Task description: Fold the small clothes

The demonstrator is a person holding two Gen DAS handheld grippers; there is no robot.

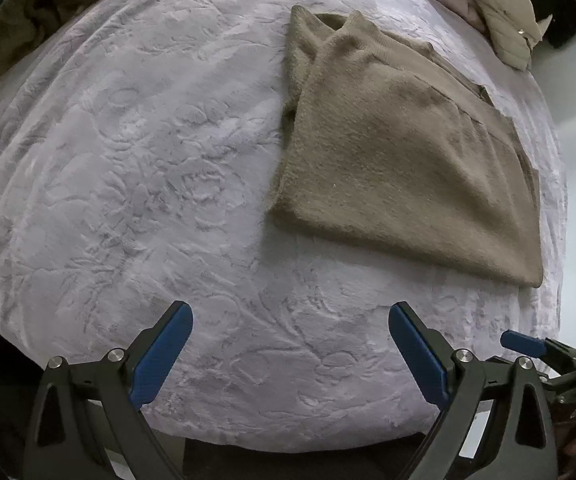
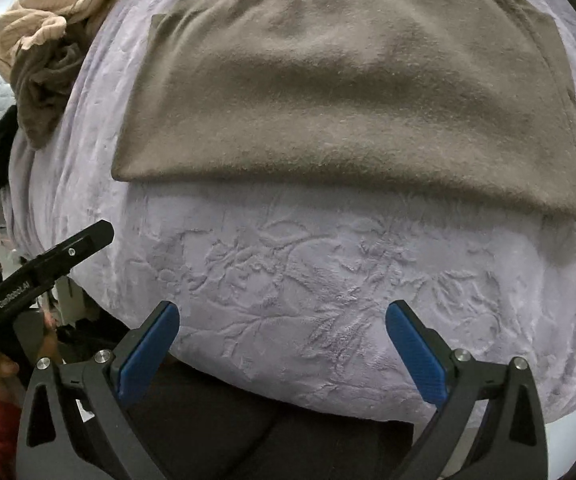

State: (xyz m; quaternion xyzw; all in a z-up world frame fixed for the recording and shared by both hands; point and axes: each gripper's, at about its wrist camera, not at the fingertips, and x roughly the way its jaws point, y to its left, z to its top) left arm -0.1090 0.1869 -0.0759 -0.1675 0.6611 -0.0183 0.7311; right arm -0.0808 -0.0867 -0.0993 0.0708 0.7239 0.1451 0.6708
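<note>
Taupe sweater — folded flat, fuzzy

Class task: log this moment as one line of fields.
left gripper: open, empty | right gripper: open, empty | sweater: folded, flat on blanket | contact: none

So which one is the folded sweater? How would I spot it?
Find the pale purple blanket with raised flowers. The sweater lies flat on it, just past both open grippers. It is a neat brown-grey rectangle, while the other clothes at the blanket's edge are crumpled heaps.
</note>
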